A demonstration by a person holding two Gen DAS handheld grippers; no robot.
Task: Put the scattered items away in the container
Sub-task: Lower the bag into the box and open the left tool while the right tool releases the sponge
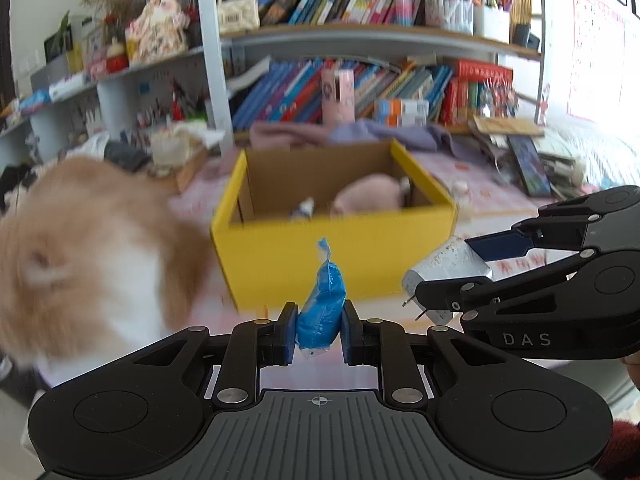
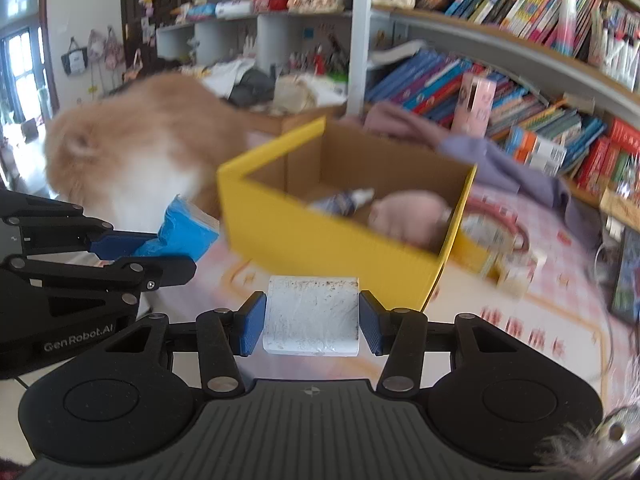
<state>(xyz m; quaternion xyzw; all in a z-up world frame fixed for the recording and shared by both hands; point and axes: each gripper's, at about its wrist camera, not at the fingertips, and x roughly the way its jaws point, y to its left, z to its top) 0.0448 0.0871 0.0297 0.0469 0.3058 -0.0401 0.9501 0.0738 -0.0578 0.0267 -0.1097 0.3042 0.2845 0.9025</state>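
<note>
Far left: fluffy orange-and-white cat (image 1: 92,264), blurred, on the pink patterned mat (image 2: 560,308), just beside the left wall of the box.

Left gripper (image 1: 319,334): blue pads clamped on a small blue plastic packet (image 1: 322,308), packet upright, twisted top pointing up, held above the mat in front of the box. In the right wrist view the same packet (image 2: 184,232) sits at the left, between the other gripper's fingers.

Centre: open yellow cardboard box with brown inside (image 1: 340,256) on the mat. Inside it a pale pink plush toy (image 1: 370,198) toward the right wall and a small white tube or bottle (image 1: 304,208) left of the plush; too blurred to tell more.

Right gripper (image 2: 312,320): pads closed on the sides of a white, scuffed blocky plug adapter (image 2: 312,314), held near the box's front corner. Left wrist view shows the adapter (image 1: 444,276) with metal prongs pointing down-left.

Right of the box: a small jar-like item (image 2: 486,232) touching the box wall, blurred. Behind: lilac cloth (image 1: 384,132), bookshelves full of books (image 1: 360,88).
</note>
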